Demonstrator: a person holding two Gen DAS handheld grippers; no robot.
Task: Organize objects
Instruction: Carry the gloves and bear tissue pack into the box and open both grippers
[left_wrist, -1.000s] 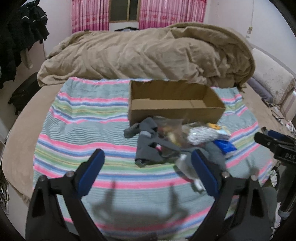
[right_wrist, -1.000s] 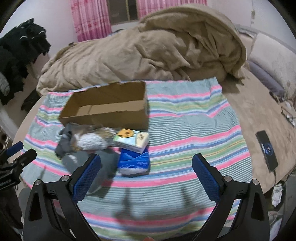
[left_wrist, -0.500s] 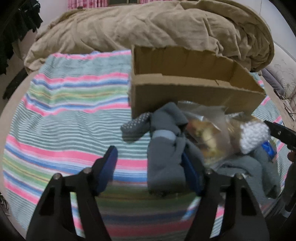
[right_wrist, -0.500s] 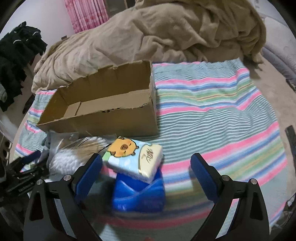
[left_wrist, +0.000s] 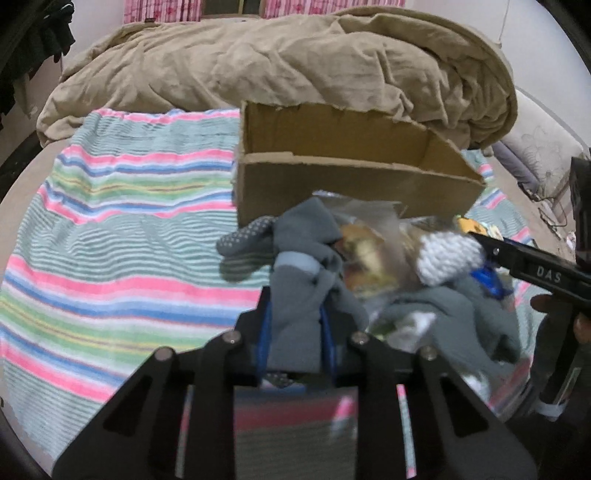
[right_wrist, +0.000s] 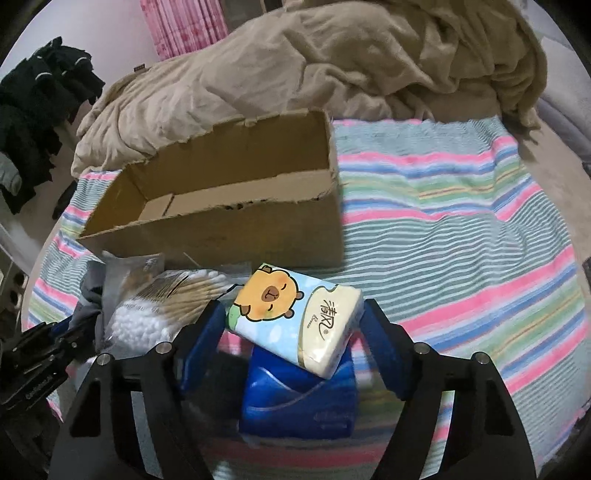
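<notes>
An open cardboard box (left_wrist: 354, 184) stands on the striped blanket (left_wrist: 122, 229), also in the right wrist view (right_wrist: 221, 225). In front of it lies a pile: grey socks (left_wrist: 299, 266), a clear snack bag (left_wrist: 369, 254), a bag of cotton swabs (right_wrist: 155, 310), a cartoon tissue pack (right_wrist: 295, 314) on a blue tissue pack (right_wrist: 299, 398). My left gripper (left_wrist: 295, 339) is shut on a grey sock. My right gripper (right_wrist: 295, 332) has its blue pads on both sides of the cartoon tissue pack, touching or nearly so.
A rumpled beige duvet (left_wrist: 295, 62) lies behind the box. Dark clothes (right_wrist: 33, 114) hang at the far left. The blanket stretches out bare to the left (left_wrist: 92, 258) and right (right_wrist: 461, 229) of the pile.
Both grippers moved forward and down to the pile. The left jaws closed on the grey sock. The right jaws narrowed around the cartoon tissue pack.
</notes>
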